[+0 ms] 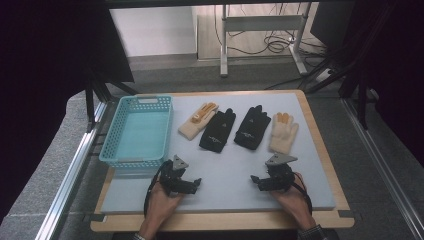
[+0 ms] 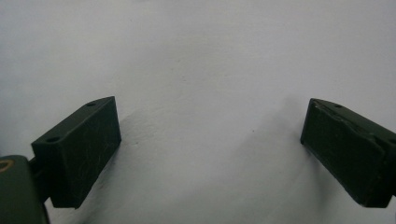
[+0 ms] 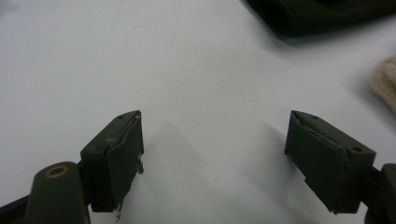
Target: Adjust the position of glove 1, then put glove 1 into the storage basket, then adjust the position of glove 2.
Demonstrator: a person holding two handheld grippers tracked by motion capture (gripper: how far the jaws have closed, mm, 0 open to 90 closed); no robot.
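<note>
Lying in a row across the far half of the surface (image 1: pixel 225 170), four gloves point their fingers away from the person: a cream glove with orange fingertips (image 1: pixel 198 122), a black glove (image 1: pixel 217 131), a second black glove (image 1: pixel 253 128) and another cream glove (image 1: pixel 283 132). Each has its long axis running roughly away from the person, the left pair leaning a little to the right, with the cuff at the near end.

From the right hand-held gripper (image 1: pixel 256 181), the second black glove and the right cream glove sit ahead and slightly to either side, near but apart; its own view catches a dark cuff edge (image 3: pixel 322 16) at the top and a cream edge (image 3: pixel 386 84) at the right. Its jaws stand spread, nothing between them.

From the left hand-held gripper (image 1: pixel 196 183), the left two gloves are ahead and a little to the right, and the turquoise basket (image 1: pixel 112 136) lies ahead to its left. Its jaws are also spread over bare surface (image 2: pixel 205 70).

Judging by reach, each hand-held gripper is nearer its own pair, and a cuff-first approach straight ahead looks simplest.
</note>
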